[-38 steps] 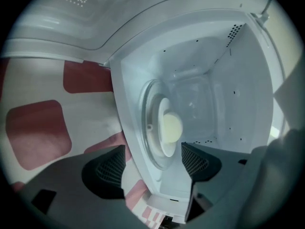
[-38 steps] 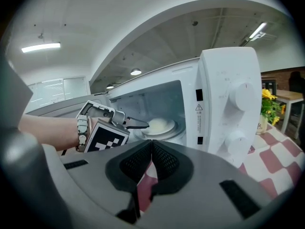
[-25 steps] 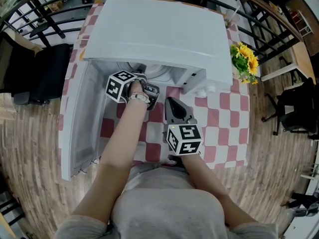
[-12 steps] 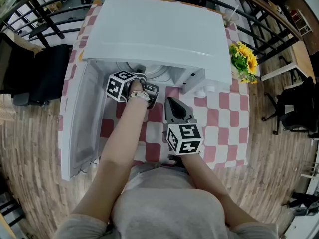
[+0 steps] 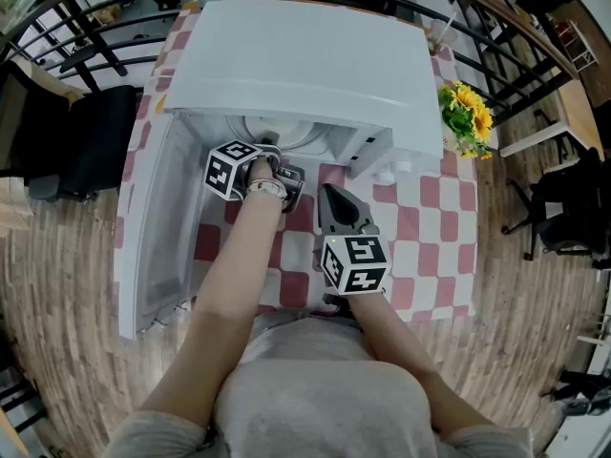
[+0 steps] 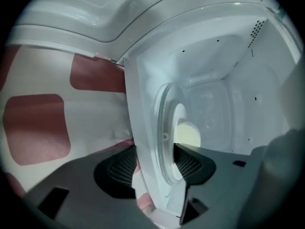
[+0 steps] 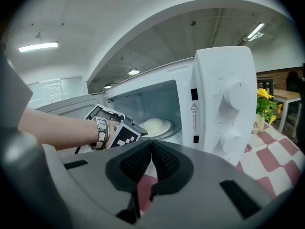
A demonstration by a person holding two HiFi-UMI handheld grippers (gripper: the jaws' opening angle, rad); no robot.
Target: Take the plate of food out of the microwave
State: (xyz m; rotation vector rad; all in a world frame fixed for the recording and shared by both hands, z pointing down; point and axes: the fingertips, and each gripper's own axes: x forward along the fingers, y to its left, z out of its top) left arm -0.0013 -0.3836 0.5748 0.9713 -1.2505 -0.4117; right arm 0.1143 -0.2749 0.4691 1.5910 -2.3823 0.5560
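The white microwave (image 5: 296, 65) stands open on the checked table. Inside it, a pale mound of food (image 6: 187, 133) lies on a white plate (image 6: 167, 128), which also shows in the right gripper view (image 7: 155, 125). My left gripper (image 6: 153, 163), turned on its side, reaches into the microwave's mouth (image 5: 270, 146). Its jaws are closing with the plate's near rim and the front sill between them, and the pads do not clearly press on it. My right gripper (image 7: 151, 161) is shut and empty, and hangs over the table in front of the microwave (image 5: 336, 213).
The microwave door (image 5: 153, 227) swings out to the left. The control panel with two knobs (image 7: 228, 113) is at the right of the opening. Yellow flowers (image 5: 466, 113) stand at the table's right edge. A black chair (image 5: 81, 141) is at the left, and railings run behind.
The left hand stays at the microwave's mouth and has barely shifted. The right gripper holds its place in front.
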